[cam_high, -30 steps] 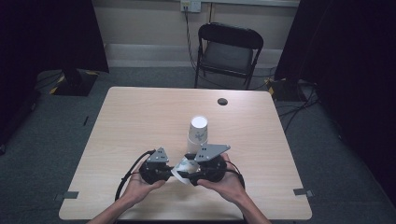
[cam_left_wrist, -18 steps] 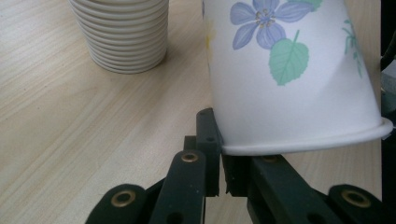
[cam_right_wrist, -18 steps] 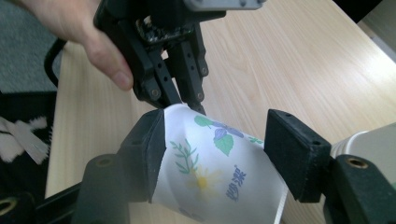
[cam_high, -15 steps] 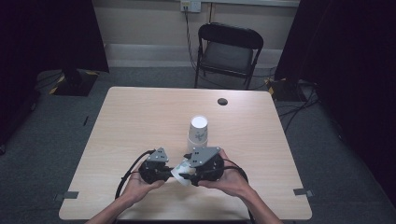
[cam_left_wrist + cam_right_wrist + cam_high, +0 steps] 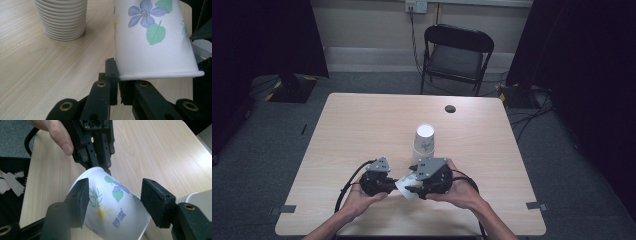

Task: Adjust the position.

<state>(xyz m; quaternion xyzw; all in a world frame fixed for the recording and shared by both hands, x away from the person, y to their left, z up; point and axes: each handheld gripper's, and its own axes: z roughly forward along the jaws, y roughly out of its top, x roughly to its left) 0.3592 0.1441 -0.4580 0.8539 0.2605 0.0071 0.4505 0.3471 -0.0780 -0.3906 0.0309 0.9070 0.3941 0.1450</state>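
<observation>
Both tongs [image 5: 399, 182] at the cup [image 5: 404, 186]

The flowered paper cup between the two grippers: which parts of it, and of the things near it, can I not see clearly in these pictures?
- Flowered cup: its closed end is cut off by the top edge of the left gripper view; its inside faces away.
- Same cup in the high view: mostly hidden between the left gripper and right gripper.
- Cup stack: top cut off by the frame edge.
- Small dark disc: too small to identify.

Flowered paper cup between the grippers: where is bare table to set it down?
Bare wood lies left of the white stacked paper cups and between them and the small black disc. Crowded around the flowered paper cup, left gripper, right gripper.
</observation>
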